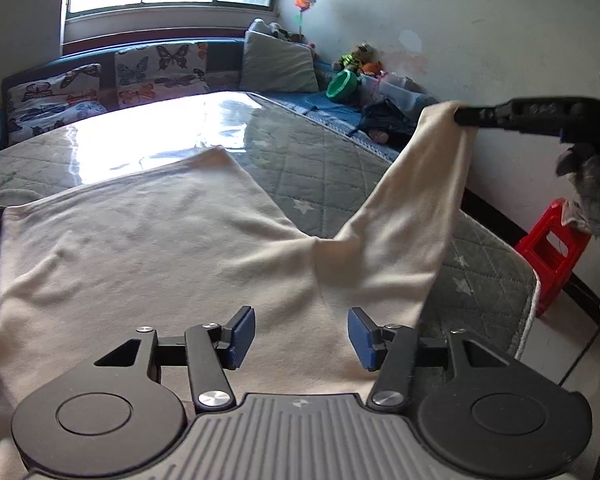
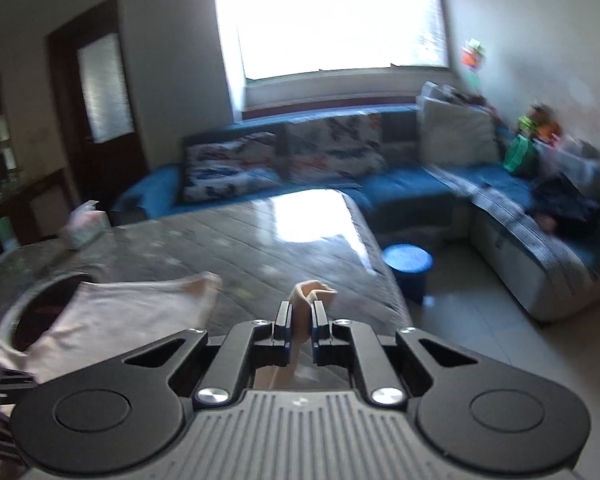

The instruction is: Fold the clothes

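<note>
A cream long-sleeved shirt (image 1: 140, 248) lies spread on a grey quilted mattress (image 1: 320, 160). My left gripper (image 1: 302, 334) is open and empty, low over the shirt's near part. My right gripper (image 2: 300, 320) is shut on the end of the shirt's right sleeve (image 2: 310, 294) and holds it up in the air. In the left wrist view the right gripper (image 1: 466, 116) shows at the upper right with the sleeve (image 1: 412, 208) stretched up from the shirt. The shirt's body (image 2: 112, 312) shows blurred at the left of the right wrist view.
A blue sofa (image 2: 400, 184) with butterfly cushions (image 1: 160, 68) and a grey pillow (image 1: 278, 62) runs behind and to the right of the mattress. Toys and a green bowl (image 1: 342, 84) lie on it. A red stool (image 1: 552, 248) and a blue stool (image 2: 408, 264) stand on the floor. A tissue box (image 2: 84, 224) sits far left.
</note>
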Tool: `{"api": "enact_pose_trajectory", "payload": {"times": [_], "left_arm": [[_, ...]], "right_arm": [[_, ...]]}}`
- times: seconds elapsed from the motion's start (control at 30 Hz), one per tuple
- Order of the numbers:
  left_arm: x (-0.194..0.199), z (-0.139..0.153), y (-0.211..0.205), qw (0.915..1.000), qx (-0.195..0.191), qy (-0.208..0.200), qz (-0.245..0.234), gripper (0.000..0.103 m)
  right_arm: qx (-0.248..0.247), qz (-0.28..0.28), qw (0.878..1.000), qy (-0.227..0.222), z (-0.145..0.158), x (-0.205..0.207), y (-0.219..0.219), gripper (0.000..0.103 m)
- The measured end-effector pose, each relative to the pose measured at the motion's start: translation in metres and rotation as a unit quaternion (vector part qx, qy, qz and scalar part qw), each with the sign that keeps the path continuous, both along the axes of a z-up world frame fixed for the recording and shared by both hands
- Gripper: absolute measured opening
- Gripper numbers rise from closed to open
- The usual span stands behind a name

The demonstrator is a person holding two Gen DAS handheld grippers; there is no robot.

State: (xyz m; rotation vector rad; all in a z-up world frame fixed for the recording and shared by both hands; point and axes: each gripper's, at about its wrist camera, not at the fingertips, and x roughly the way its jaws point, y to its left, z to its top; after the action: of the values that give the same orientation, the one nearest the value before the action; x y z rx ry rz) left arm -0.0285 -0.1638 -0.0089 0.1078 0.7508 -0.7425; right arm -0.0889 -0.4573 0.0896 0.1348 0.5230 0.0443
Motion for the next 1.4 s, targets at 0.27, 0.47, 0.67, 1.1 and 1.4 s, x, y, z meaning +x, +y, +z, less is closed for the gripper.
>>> {"api": "enact_pose_trajectory", "payload": {"times": [0.27,0.47,0.67,1.1,1.4], "left_arm": [[0.005,0.009,0.057,0.9973,-0.022,-0.01,0.069,0.057],[0.001,0.01,0.101,0.9925,-0.034,-0.012,0.117,0.059],[-0.002,0.003,0.128,0.9877,-0.04,-0.004,0.151,0.059],[-0.003,-0.001,0.141,0.9845,-0.041,0.002,0.17,0.059],[0.001,0.006,0.128,0.9867,-0.057,-0.008,0.152,0.057]], "right_arm": [[-0.023,0.125,0.992,-0.02,0.029,0.023,0.086,0.008],[-0.03,0.209,0.978,-0.003,0.02,0.045,0.155,0.008],[-0.031,0.271,0.961,0.036,-0.01,0.053,0.214,0.008],[-0.02,0.33,0.939,0.095,-0.054,0.065,0.263,0.017],[-0.064,0.271,0.954,0.112,-0.057,0.057,0.207,0.017]]}}
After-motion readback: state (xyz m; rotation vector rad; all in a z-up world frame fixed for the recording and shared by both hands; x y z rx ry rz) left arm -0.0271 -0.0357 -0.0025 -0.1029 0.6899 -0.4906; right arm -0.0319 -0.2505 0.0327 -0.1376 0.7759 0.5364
